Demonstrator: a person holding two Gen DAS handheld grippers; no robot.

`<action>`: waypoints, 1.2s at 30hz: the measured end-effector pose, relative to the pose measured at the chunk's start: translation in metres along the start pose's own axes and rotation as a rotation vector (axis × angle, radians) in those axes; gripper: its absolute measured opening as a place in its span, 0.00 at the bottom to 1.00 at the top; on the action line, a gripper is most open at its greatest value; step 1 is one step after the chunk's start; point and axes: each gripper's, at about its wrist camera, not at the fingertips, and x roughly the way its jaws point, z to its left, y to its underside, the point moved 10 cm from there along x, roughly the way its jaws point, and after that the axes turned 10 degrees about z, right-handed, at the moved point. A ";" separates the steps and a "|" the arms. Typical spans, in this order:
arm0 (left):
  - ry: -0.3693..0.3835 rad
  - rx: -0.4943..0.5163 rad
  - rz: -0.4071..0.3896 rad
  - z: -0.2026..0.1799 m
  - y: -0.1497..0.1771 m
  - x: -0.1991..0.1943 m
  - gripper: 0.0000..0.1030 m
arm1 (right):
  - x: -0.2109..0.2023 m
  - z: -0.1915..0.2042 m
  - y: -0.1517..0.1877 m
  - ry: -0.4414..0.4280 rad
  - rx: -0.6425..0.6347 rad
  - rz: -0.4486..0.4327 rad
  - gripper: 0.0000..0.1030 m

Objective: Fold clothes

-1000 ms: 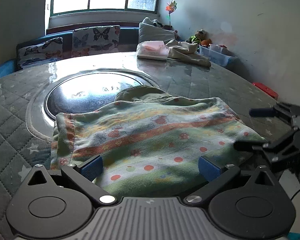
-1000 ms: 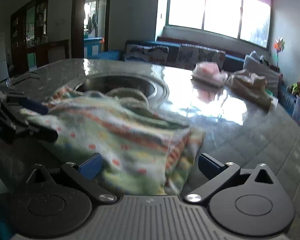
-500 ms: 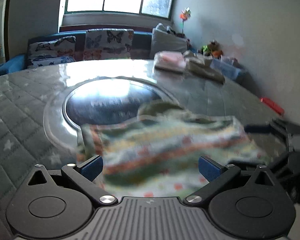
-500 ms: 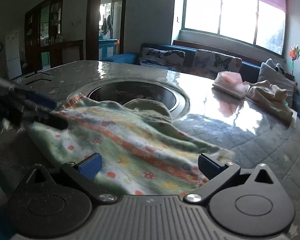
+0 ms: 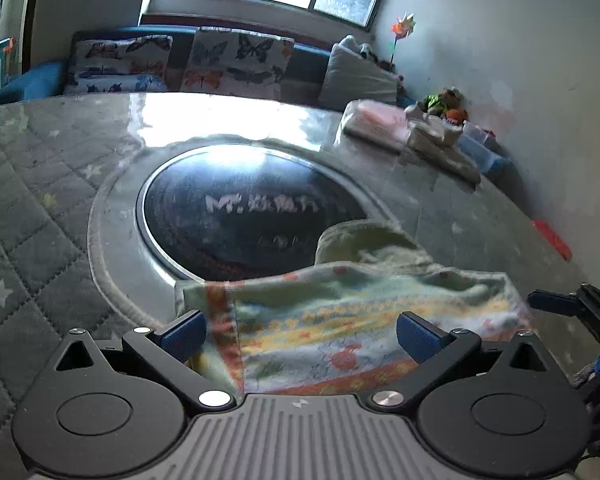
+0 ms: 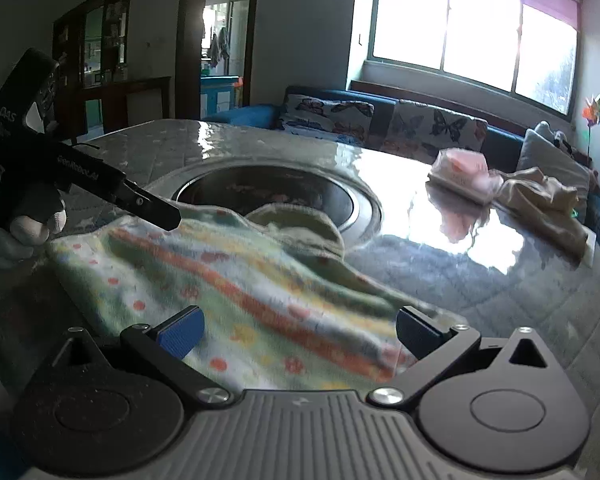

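Garment (image 5: 340,332) nearer, between gripper (image 5: 300,334) fingers

The garment (image 5: 352,320) lies on the table (image 5: 52,184), before its round inset (image 5: 236,216).

Striped, dotted green garment (image 5: 340,332) lies rumpled on table.

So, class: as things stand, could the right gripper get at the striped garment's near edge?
Probably yes. The right gripper is open, with the striped garment lying right between its fingers and nothing visibly blocking it.
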 end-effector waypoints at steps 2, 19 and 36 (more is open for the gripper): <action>-0.001 0.012 -0.011 -0.004 -0.004 -0.002 1.00 | 0.003 0.000 -0.009 -0.013 0.001 -0.007 1.00; -0.025 0.032 -0.008 -0.013 -0.015 0.009 1.00 | 0.041 -0.011 -0.035 -0.088 0.111 0.056 1.00; -0.096 0.038 -0.026 -0.011 -0.003 -0.009 1.00 | 0.038 0.009 -0.028 -0.100 0.096 0.068 1.00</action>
